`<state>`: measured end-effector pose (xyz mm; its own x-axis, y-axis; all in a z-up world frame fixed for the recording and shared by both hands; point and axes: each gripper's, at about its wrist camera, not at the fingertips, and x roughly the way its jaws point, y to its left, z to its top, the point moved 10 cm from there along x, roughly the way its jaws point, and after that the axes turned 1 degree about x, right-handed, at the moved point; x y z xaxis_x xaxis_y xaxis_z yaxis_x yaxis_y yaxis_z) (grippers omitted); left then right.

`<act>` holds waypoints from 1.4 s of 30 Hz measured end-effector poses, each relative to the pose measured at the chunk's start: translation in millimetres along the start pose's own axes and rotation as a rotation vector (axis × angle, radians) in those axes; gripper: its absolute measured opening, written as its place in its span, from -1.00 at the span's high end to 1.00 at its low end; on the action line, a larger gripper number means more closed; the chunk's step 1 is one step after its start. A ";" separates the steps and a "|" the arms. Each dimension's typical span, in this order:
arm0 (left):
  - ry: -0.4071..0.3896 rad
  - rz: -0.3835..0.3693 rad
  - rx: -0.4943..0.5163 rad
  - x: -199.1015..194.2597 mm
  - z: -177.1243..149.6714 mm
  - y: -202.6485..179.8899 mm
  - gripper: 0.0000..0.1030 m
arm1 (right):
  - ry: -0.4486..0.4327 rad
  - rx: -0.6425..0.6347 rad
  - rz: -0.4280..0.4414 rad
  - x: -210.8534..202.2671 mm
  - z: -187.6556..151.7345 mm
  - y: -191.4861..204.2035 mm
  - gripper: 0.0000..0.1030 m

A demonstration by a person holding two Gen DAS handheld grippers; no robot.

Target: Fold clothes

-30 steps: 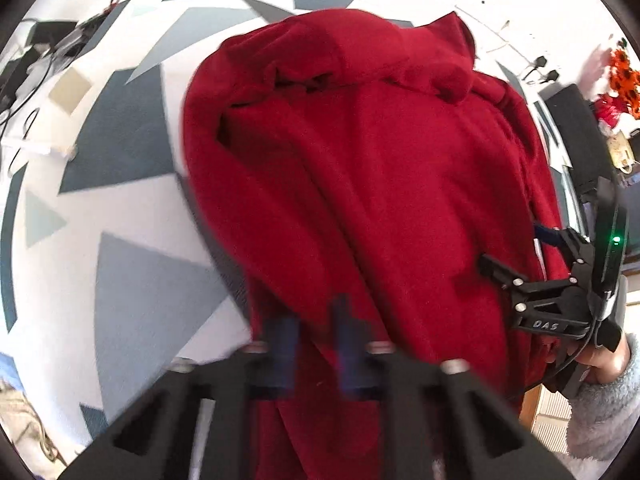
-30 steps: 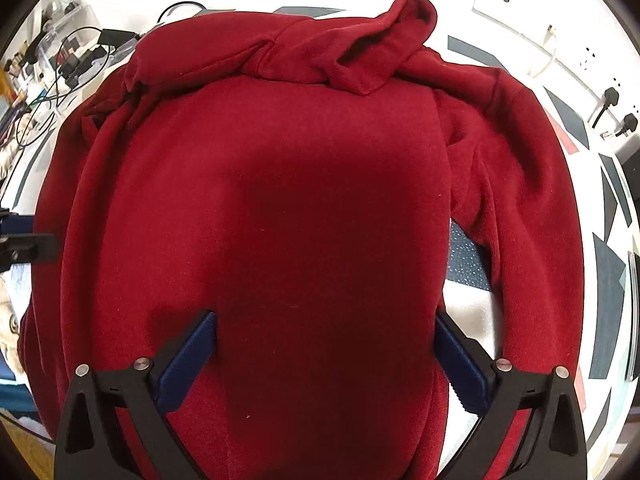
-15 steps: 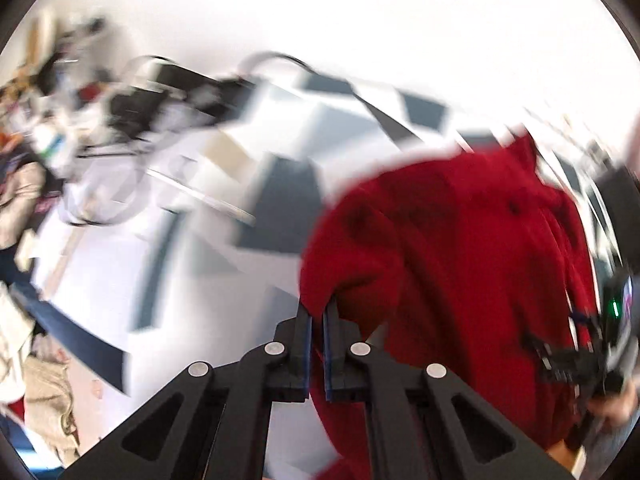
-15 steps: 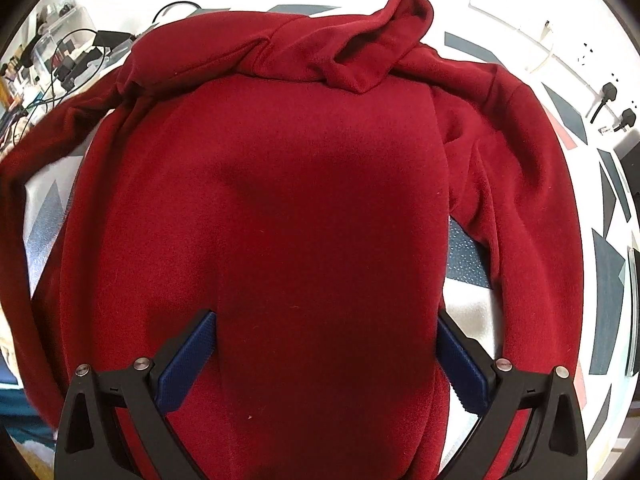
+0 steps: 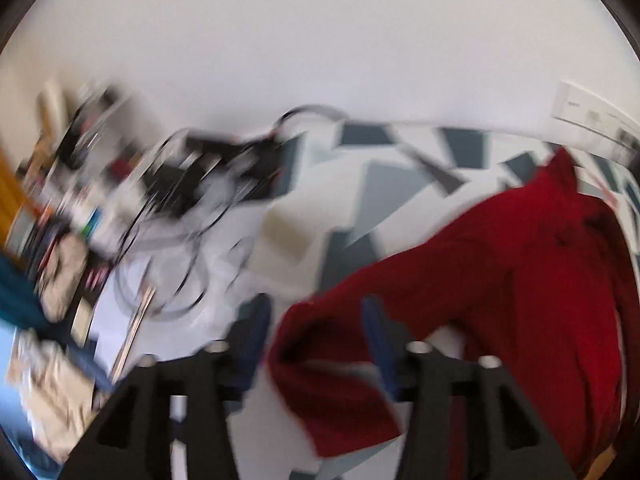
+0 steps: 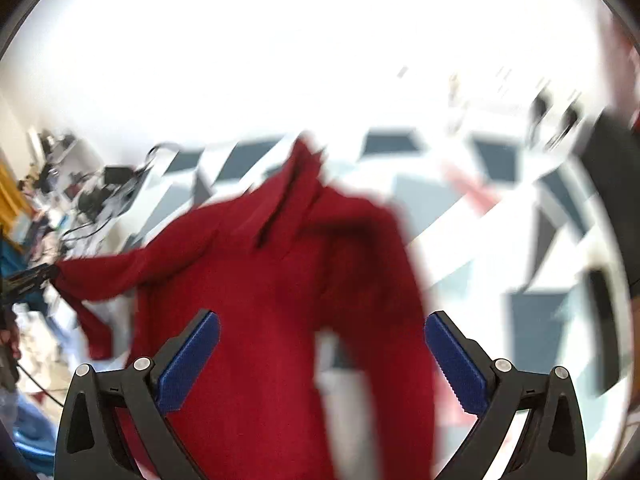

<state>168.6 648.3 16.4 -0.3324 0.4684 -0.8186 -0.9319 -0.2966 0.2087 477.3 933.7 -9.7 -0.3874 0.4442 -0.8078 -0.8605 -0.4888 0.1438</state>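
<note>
While both hand-held grippers gape, the red hoodie (image 6: pixel 272 300) sprawls over a triangle-patterned tabletop (image 5: pixel 384 184)

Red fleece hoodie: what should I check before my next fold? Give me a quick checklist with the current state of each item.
1. Left gripper released: its jaws have just been opening; the sleeve cuff lies between the pads, unpinched. Ok.
2. Right gripper free: jaws wide, nothing gripped. Ok.
3. Sleeve folded onto the red fleece hoodie: it stretches out sideways. Not ok.
4. Hoodie flat on the grey-and-white patterned tabletop: too blurred. Cannot tell.
5. Tangled black cables apart from the sleeve. Ok.
</note>
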 end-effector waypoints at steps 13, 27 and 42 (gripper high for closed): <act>-0.026 -0.250 0.667 69.1 21.4 -175.2 -0.10 | 0.083 -0.136 -0.119 44.4 30.6 5.3 -0.90; -0.096 -0.280 0.550 126.1 67.0 -165.6 0.86 | 0.194 0.055 -0.183 142.2 33.6 -32.7 0.13; 0.016 -0.243 0.210 191.3 117.6 -121.3 0.86 | 0.187 0.035 -0.177 161.2 54.9 -57.8 0.77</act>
<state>201.0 871.8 -102.7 -0.0959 0.4904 -0.8662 -0.9939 0.0011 0.1107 446.5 1074.8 -116.8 -0.1643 0.3721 -0.9135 -0.9217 -0.3878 0.0079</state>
